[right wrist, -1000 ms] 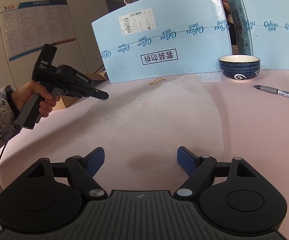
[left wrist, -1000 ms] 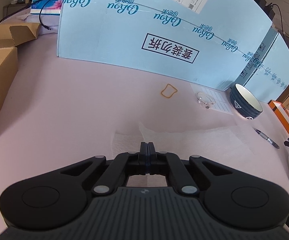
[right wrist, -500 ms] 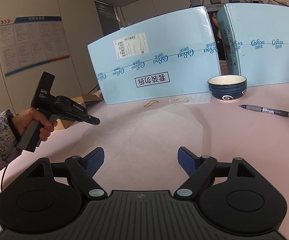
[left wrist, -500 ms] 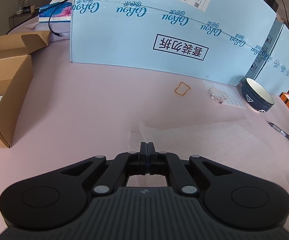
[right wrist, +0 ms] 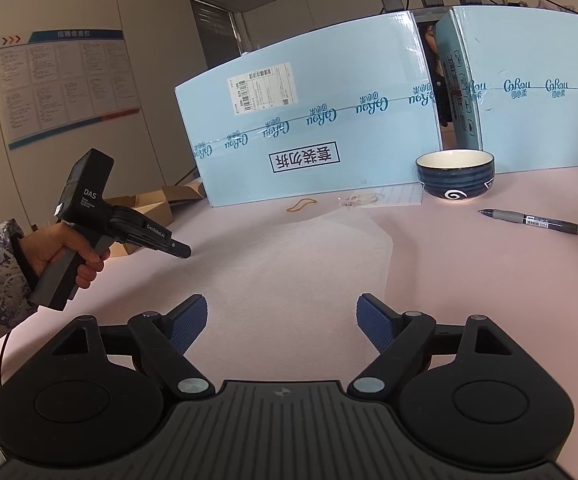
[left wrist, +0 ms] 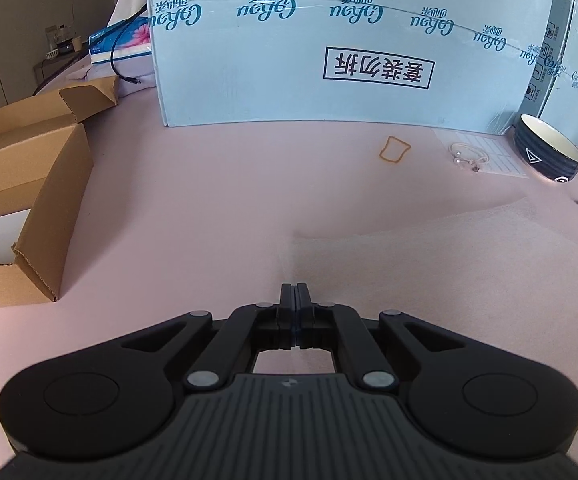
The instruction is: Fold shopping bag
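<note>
We have the bag [right wrist: 321, 256] lying flat on the pink bench [right wrist: 489, 280], a thin translucent white sheet with its far corner reaching toward the rubber band [right wrist: 302, 204] and the bowl [right wrist: 455, 175]. It looks spread out in a single layer, so we judge that the folding has hardly begun.

Our left tool [left wrist: 295, 294] has its jaws pressed fully together. In the left wrist view the tips sit right at the near left corner of the bag, but the film is so faint (it nearly matches the bench) that we cannot tell whether a bit of it is pinched between them. In the right wrist view the same tool [right wrist: 183, 250] is held in a hand [right wrist: 63, 250] with a patterned sleeve, angled down toward that edge, which suits lifting or pinning a corner.

Our right tool [right wrist: 281, 322] has its blue pads standing wide apart with nothing between them, low over the near edge of the bag. We read that as readiness to take the near edge, so both corners can be carried over together.

The pen [right wrist: 533, 222] and the blue boxes [right wrist: 309, 140] stand clear of the bag, so the fold has room
</note>
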Demonstrator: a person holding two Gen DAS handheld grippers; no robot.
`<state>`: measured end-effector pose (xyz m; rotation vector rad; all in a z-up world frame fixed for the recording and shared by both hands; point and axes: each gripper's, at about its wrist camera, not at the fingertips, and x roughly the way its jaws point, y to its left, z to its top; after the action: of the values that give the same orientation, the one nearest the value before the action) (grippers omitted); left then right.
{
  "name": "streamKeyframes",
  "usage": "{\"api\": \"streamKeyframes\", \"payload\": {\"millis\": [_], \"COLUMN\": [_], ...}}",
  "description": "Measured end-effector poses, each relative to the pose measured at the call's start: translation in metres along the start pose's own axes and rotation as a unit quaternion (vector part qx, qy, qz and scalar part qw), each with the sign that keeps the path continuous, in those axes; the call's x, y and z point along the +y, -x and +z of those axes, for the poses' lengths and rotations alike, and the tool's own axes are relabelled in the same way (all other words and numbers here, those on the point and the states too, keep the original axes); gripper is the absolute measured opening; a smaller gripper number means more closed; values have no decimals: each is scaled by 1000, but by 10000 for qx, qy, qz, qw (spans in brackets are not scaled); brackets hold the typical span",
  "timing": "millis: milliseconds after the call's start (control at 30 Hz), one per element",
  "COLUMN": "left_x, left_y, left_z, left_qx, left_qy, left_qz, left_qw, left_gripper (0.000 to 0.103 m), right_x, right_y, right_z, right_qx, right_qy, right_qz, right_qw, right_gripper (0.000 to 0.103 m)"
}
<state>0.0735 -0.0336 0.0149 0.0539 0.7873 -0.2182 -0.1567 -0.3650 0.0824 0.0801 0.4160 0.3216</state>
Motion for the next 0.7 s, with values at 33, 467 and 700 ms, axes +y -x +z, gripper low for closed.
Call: {"api": "streamKeyframes", "payload": {"millis": [33, 467, 700], "left_x": [-1, -9, -45], "left_y": [1, 51, 22], "left_z": [0, 8, 2], "left_qx": [1, -714, -320], "left_qy": [-24, 99, -302], "left_qz": [-20, -180, -700], "left_qw": [10000, 9972, 9966], "left_gripper": [1, 14, 19], "right_x": [-1, -123, -116], "right_y": [2, -72, -112], "right_z": [2, 43, 44], "right_qx": [-28, 901, 1206], "right_qy": [22, -3183, -2876], "right_qz": [-43, 1050, 951], "right_qw": [10000, 9378, 9454], "right_gripper": [80, 73, 68]}}
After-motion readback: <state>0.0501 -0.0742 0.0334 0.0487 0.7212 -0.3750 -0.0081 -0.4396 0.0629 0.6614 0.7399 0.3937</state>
